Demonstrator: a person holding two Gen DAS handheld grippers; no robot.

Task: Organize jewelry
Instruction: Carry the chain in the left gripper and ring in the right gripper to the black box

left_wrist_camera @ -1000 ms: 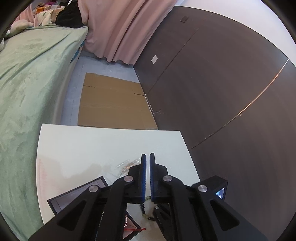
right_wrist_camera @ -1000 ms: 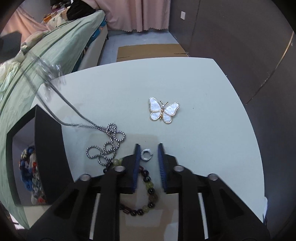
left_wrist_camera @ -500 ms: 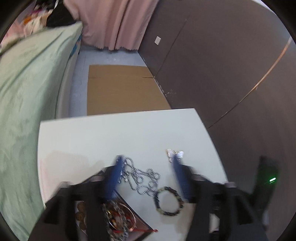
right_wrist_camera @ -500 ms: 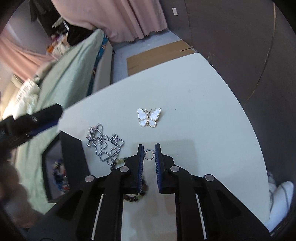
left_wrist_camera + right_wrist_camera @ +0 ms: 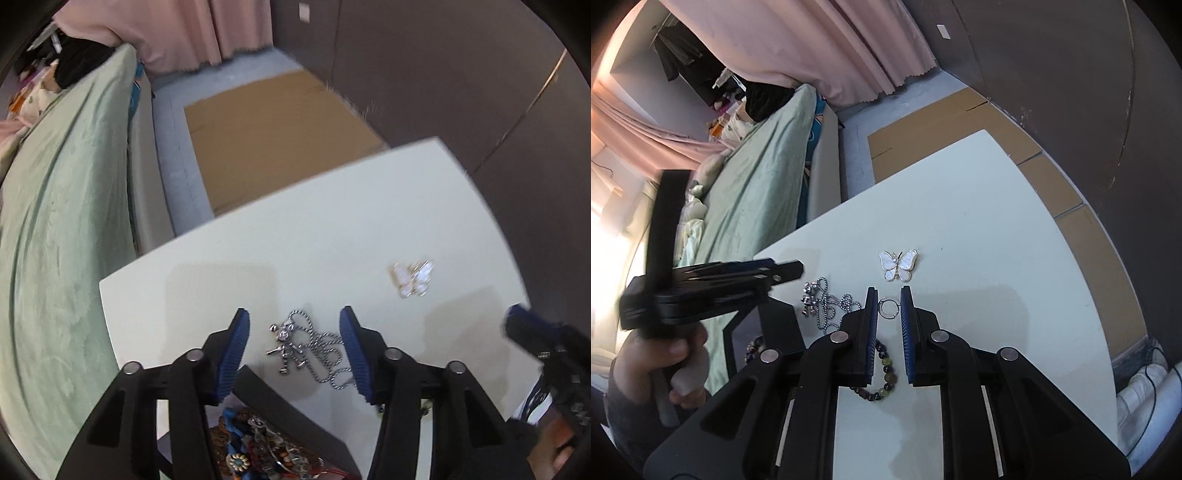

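Gripping a small ring (image 5: 888, 308), the right gripper (image 5: 888, 314) half hides a bracelet (image 5: 882, 373); left gripper (image 5: 295, 336) jaws, just closing, stand open.

A white surface (image 5: 979, 229) with a rounded edge stands beside a bed (image 5: 55, 206) covered by a pale green blanket (image 5: 757, 184), with dark clothing (image 5: 79, 61) and other oddments heaped at the bed's far end. Flattened brown cardboard (image 5: 273, 125) lies on the grey floor (image 5: 173, 155) between the bed and a dark brown panelled wall (image 5: 443, 66) that carries a small white plate (image 5: 303, 6). Pink curtains (image 5: 820, 40) hang down to the floor behind the bed.
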